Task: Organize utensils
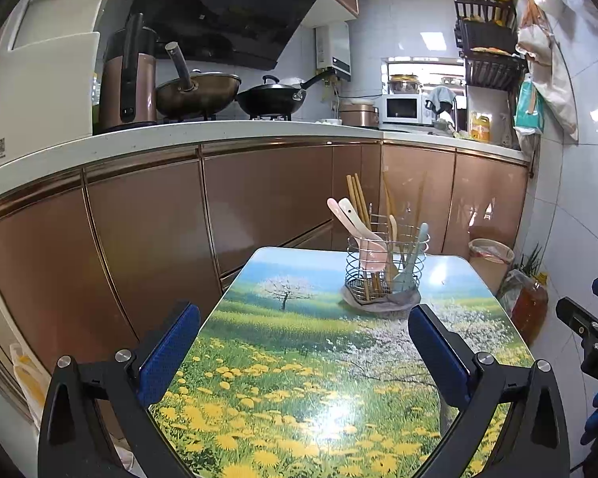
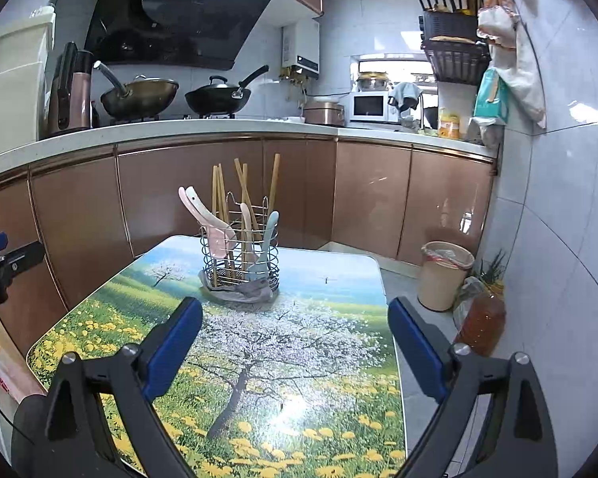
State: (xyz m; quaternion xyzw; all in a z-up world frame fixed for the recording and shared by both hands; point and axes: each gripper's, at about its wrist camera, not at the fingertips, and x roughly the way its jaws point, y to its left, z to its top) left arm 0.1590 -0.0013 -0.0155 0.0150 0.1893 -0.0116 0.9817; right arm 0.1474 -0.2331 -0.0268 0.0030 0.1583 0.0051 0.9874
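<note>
A wire utensil holder [image 1: 384, 267] [image 2: 240, 258] stands upright on a grey cloth near the far end of the flower-print table [image 1: 283, 358] [image 2: 291, 358]. In it stand wooden chopsticks [image 1: 358, 199] [image 2: 219, 191], pink and white spoons [image 1: 349, 217] [image 2: 197, 205] and a pale blue spoon [image 1: 412, 255] [image 2: 265, 245]. My left gripper [image 1: 303, 314] hangs open over the near part of the table, nothing between its blue pads. My right gripper [image 2: 295, 306] is open too, short of the holder and empty. Each gripper shows at the other view's edge.
Brown cabinets and a white counter with two woks [image 1: 197, 89] [image 1: 273, 99] run behind the table. On the floor to the right stand a beige bin [image 2: 444, 275] and an amber bottle [image 2: 480, 324]. A tiled wall closes the right side.
</note>
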